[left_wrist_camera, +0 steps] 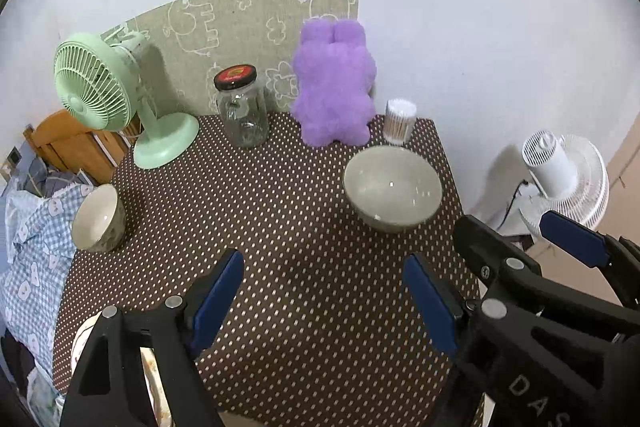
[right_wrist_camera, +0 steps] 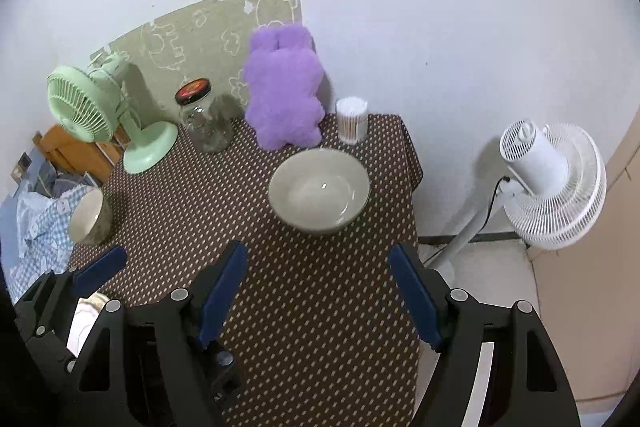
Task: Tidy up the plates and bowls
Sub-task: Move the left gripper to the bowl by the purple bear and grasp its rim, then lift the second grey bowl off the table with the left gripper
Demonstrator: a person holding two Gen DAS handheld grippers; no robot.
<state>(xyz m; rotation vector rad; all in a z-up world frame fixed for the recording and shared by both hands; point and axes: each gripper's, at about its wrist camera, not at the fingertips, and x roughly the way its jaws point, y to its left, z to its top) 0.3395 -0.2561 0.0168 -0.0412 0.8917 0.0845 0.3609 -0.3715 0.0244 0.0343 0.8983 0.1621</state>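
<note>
A large grey-green bowl (left_wrist_camera: 392, 187) (right_wrist_camera: 318, 191) stands upright on the brown dotted tablecloth (left_wrist_camera: 280, 227), towards the far right. At the table's left edge a smaller bowl (left_wrist_camera: 98, 219) (right_wrist_camera: 90, 217) is tilted, its mouth facing left. Part of a white plate (left_wrist_camera: 82, 339) (right_wrist_camera: 84, 315) shows at the near left, mostly hidden behind the left gripper's finger. My left gripper (left_wrist_camera: 324, 303) hangs open over the cloth with nothing between its blue pads. My right gripper (right_wrist_camera: 320, 297) is also open and empty, short of the large bowl. The two grippers are side by side.
Along the back wall stand a green desk fan (left_wrist_camera: 100, 83), a glass jar with a black lid (left_wrist_camera: 242, 111), a purple plush toy (left_wrist_camera: 334, 87) and a tub of cotton swabs (left_wrist_camera: 399, 121). A white floor fan (right_wrist_camera: 552, 179) is beyond the table's right edge. Blue checked bedding (left_wrist_camera: 32, 247) lies left.
</note>
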